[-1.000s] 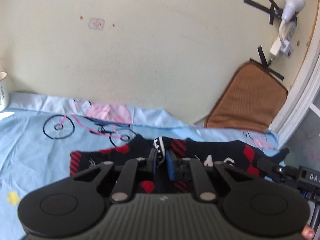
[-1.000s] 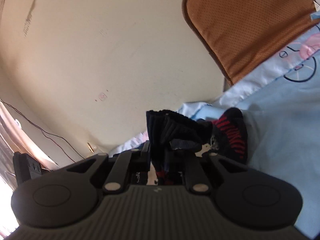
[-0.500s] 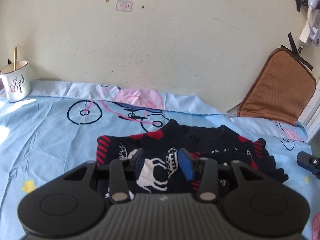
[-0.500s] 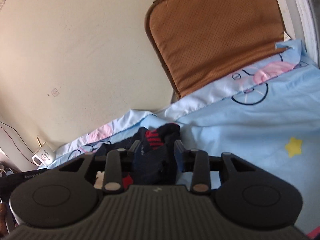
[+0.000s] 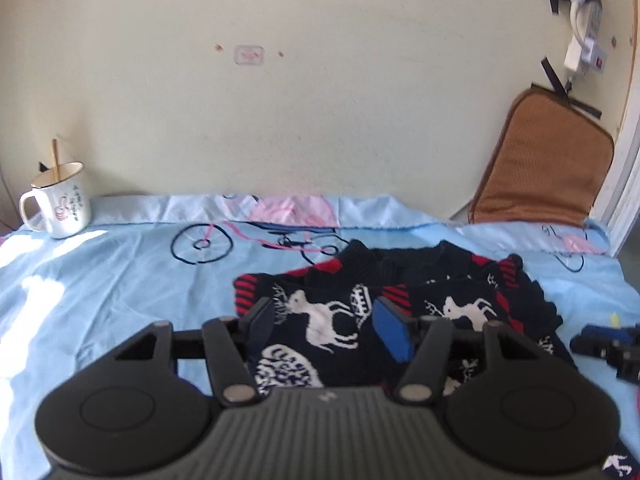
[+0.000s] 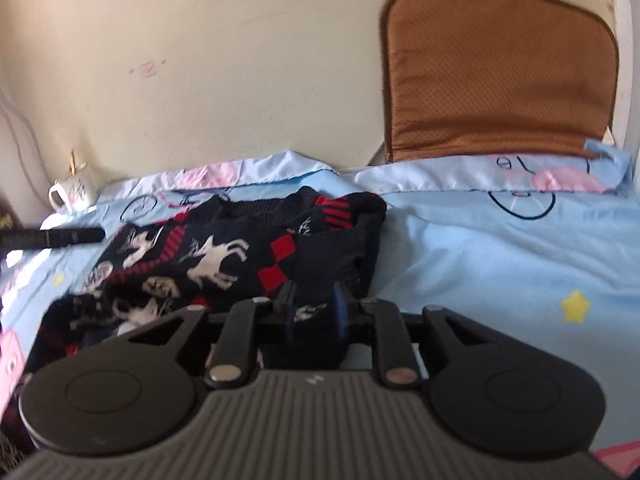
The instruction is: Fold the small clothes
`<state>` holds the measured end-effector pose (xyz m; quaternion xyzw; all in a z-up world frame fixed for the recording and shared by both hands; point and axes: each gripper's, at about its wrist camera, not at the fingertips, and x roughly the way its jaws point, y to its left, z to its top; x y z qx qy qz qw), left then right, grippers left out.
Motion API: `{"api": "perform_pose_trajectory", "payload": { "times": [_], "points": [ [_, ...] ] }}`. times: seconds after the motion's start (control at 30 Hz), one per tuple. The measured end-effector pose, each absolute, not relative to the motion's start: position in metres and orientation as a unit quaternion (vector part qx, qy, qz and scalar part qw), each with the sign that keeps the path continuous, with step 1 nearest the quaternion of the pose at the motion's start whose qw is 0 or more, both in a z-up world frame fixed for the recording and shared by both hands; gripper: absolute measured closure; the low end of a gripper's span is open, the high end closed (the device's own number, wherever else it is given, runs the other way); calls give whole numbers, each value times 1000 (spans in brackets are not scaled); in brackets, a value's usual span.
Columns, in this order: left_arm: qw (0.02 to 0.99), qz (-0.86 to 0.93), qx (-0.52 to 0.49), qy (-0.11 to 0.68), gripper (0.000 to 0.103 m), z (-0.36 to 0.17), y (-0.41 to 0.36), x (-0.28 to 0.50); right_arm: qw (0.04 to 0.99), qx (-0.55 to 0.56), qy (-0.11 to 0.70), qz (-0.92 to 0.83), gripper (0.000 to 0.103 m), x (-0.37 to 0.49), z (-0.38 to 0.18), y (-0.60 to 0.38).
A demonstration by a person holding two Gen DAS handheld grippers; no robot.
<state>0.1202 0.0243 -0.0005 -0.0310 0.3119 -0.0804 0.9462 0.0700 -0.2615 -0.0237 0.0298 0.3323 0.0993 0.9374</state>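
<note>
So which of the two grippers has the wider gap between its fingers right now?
The left gripper: its fingers stand wide apart over the sweater. The right gripper has a narrow gap with dark knit between its fingers.

Navy reindeer-patterned sweater (image 5: 384, 300), red accents, lying folded and rumpled on bedsheet (image 5: 120, 280)

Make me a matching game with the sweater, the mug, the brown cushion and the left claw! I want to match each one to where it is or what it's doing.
Things:
1. sweater
2. mug
3. brown cushion
4. left claw

Places or states:
A. leaning against the wall
B. open, above the reindeer pattern
C. lying bunched on the blue sheet
D. standing at the far left with a stick in it

Pairs: 1-C, 2-D, 3-A, 4-B
</note>
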Motion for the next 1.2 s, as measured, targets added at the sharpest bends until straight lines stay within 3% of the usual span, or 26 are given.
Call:
{"api": "perform_pose_trajectory", "payload": {
  "times": [0.03, 0.1, 0.13, 0.17, 0.3, 0.4, 0.47, 0.67, 0.8, 0.97, 1.2],
  "points": [
    [947, -77, -41, 308, 43, 3, 32, 114, 935, 9, 339, 103, 51, 66, -28, -255],
    [946, -71, -61, 310, 43, 5, 46, 103, 926, -38, 365, 88, 52, 67, -44, -243],
    [945, -68, -63, 313, 43, 3, 50, 99, 925, -51, 370, 73, 81, 69, -50, -243],
    [944, -61, -62, 318, 44, 0, 54, 94, 927, -40, 368, 64, 89, 70, -53, -250],
    [936, -39, -65, 344, 45, -18, 70, 79, 923, 52, 378, 43, 89, 76, -56, -277],
    [932, -36, -69, 354, 45, -25, 83, 62, 917, 84, 389, 22, 83, 75, -54, -283],
    [933, -41, -61, 354, 44, -27, 91, 47, 913, 106, 394, 21, 62, 65, -51, -288],
    [919, -108, -56, 374, 26, -38, 117, -24, 901, 148, 389, 122, 56, -26, -35, -307],
    [908, -138, -65, 391, 20, -46, 121, -64, 894, 181, 389, 125, 53, -85, -47, -329],
    [890, -166, -83, 417, 18, -58, 118, -102, 873, 279, 369, 154, 53, -146, -72, -350],
    [876, -190, -82, 437, 21, -64, 105, -139, 864, 273, 370, 204, 53, -176, -75, -332]
  ]
}}
